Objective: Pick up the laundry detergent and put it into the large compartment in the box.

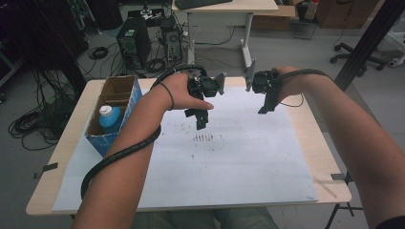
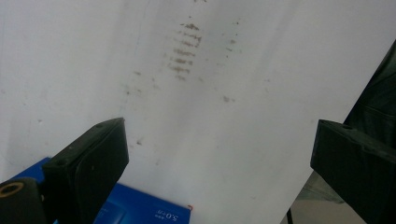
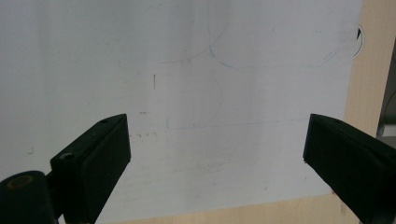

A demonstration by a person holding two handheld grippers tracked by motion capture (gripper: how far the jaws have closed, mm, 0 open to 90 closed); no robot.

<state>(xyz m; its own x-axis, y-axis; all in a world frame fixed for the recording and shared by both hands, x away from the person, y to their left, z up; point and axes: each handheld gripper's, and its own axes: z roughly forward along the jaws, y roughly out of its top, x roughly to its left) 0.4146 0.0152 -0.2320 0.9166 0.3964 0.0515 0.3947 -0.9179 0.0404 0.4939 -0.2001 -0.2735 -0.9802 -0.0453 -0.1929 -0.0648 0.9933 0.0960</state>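
A white sheet [image 1: 229,157] covers most of the wooden table [image 1: 315,138]; dark smudges [image 1: 204,137] mark its middle. My left gripper [image 1: 201,120] hovers just behind those smudges, jaws wide apart and empty. In the left gripper view the left gripper [image 2: 219,154] looks down on the smudges [image 2: 186,46]. My right gripper [image 1: 265,106] hangs over the sheet's far right part. The right gripper [image 3: 217,149] is open with nothing between its jaws, above faint pen lines [image 3: 219,60]. An open blue box [image 1: 101,142] at the table's left holds a blue bottle [image 1: 110,117] with a white cap.
The blue box's corner [image 2: 144,212] lies close under the left gripper. Bare wood [image 3: 369,79] borders the sheet at the right. Beyond the table stand a computer tower [image 1: 133,42], floor cables [image 1: 28,124], a second desk [image 1: 224,9], an office chair [image 1: 356,55] and a black post [image 1: 370,40].
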